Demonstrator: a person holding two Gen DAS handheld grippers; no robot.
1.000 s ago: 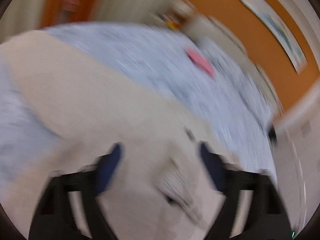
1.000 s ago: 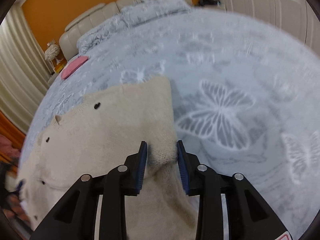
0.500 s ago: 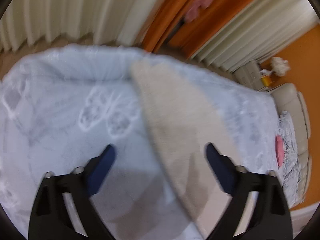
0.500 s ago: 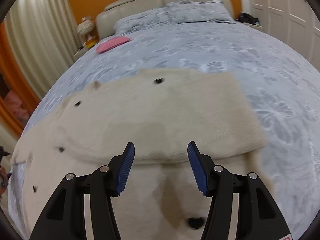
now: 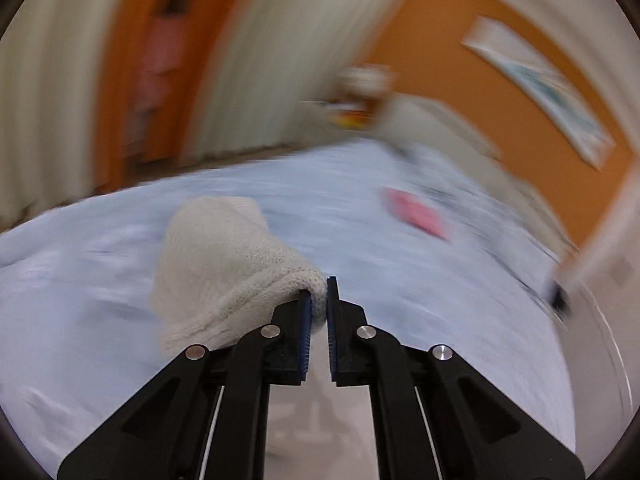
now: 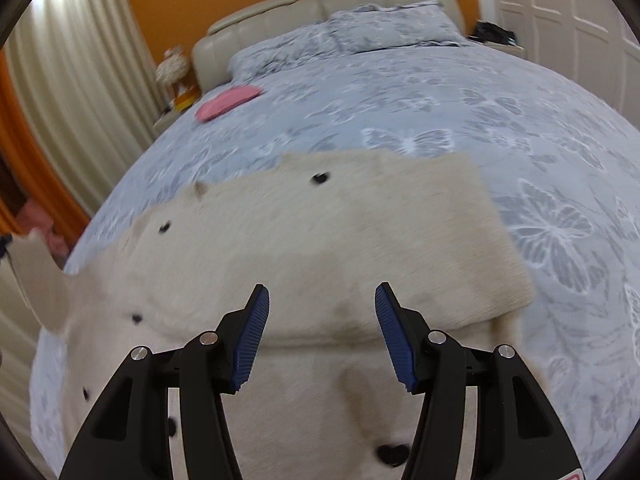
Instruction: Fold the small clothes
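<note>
A cream fleece garment (image 6: 320, 232) with small black spots lies spread on the bed, one flap folded across its middle. My right gripper (image 6: 320, 300) hovers just above that fold, open, with nothing between its fingers. In the left wrist view, my left gripper (image 5: 318, 292) is shut on a bunched edge of the same cream garment (image 5: 224, 264) and holds it up off the bed cover. That raised corner of fabric (image 6: 40, 276) shows at the left edge of the right wrist view. The left wrist view is blurred by motion.
The grey-blue butterfly bed cover (image 6: 440, 100) stretches all around the garment. A pink item (image 6: 226, 101) lies near the pillows (image 6: 380, 28) and the cream headboard (image 6: 280, 12). Curtains (image 6: 80, 80) hang to the left, white doors to the right.
My left gripper went from wide open over the garment to shut on its edge, which now hangs lifted. My right gripper let go of the fabric, opened and drew back over the folded flap.
</note>
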